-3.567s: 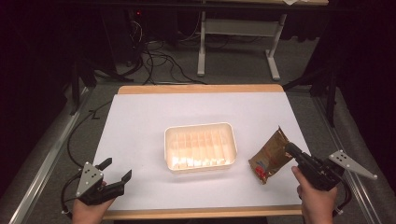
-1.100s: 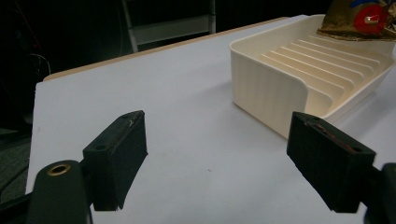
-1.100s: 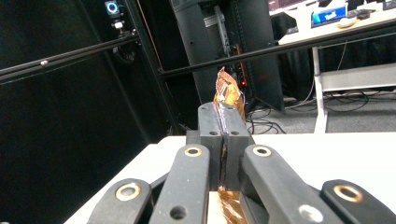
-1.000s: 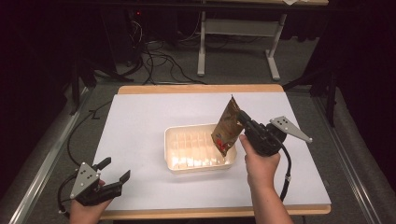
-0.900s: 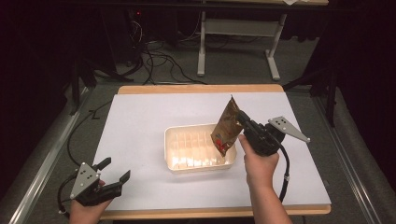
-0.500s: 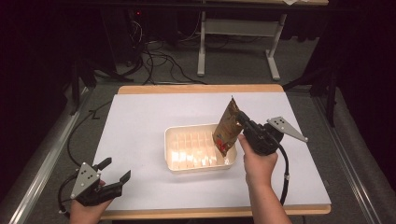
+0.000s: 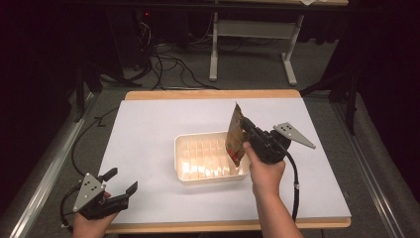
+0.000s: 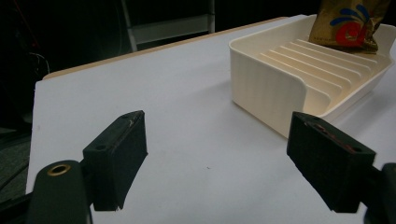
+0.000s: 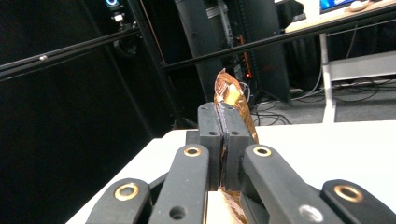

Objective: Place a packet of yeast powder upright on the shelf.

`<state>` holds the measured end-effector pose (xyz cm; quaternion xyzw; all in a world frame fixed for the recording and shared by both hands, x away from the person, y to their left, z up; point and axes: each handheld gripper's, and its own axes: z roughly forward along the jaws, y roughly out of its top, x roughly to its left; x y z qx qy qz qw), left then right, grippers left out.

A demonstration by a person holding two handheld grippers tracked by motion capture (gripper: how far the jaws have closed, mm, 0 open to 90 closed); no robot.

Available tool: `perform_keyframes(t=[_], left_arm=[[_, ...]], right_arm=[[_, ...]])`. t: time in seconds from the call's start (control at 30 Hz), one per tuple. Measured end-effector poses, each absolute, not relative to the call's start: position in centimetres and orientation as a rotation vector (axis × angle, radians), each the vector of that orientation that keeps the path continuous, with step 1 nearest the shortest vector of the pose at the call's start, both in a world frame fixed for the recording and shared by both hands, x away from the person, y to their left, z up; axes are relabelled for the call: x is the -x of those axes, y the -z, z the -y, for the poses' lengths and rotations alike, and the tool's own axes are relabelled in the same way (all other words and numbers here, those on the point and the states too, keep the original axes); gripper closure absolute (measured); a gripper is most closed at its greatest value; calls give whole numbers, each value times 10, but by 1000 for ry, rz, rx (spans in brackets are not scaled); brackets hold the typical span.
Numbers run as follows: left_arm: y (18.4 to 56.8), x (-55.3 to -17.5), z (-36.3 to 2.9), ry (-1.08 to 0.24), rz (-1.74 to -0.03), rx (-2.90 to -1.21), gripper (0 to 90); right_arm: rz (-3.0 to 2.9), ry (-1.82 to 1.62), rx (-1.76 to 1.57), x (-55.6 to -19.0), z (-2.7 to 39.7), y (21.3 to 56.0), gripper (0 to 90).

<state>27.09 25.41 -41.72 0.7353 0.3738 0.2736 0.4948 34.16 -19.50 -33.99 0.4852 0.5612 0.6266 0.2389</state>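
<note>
A brown foil snack packet [image 7: 236, 135] stands upright over the right end of the cream ribbed tray [image 7: 184, 144], its lower edge down inside the tray. My right gripper [image 7: 247, 128] is shut on the packet's side, the jaws pressed flat together on the foil [image 9: 232, 100]. In the left gripper view the packet's bottom [image 8: 350, 25] hangs just above the tray's ribs [image 8: 261, 70]. My left gripper [image 7: 120, 182] rests at the table's front left corner, jaws wide open with nothing between them [image 8: 215, 154].
The white table top [image 7: 148, 129] has a wooden edge at the back and front. Black cables trail from both grippers. A desk frame and wiring stand on the floor beyond the table; metal rails run along both sides.
The right gripper lifted the packet from the table's right side and carried it over the tray. In the last second it has barely shifted. The left gripper has stayed still.
</note>
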Motion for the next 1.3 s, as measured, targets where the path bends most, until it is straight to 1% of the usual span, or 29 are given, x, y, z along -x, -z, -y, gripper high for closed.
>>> perform_keyframes(t=[0.43, 1.03, 1.3], left_arm=[[417, -270, -256, -658, -908, -1772, 207], [417, -267, -258, -660, -916, -1774, 208], [418, -268, -258, -659, -913, -1780, 208]], right_arm=[[-1565, -1734, -1325, -345, 174, 339, 900], [-1574, -1729, -1356, -351, 174, 351, 900], [-1548, -1725, -1385, -352, 185, 357, 895]])
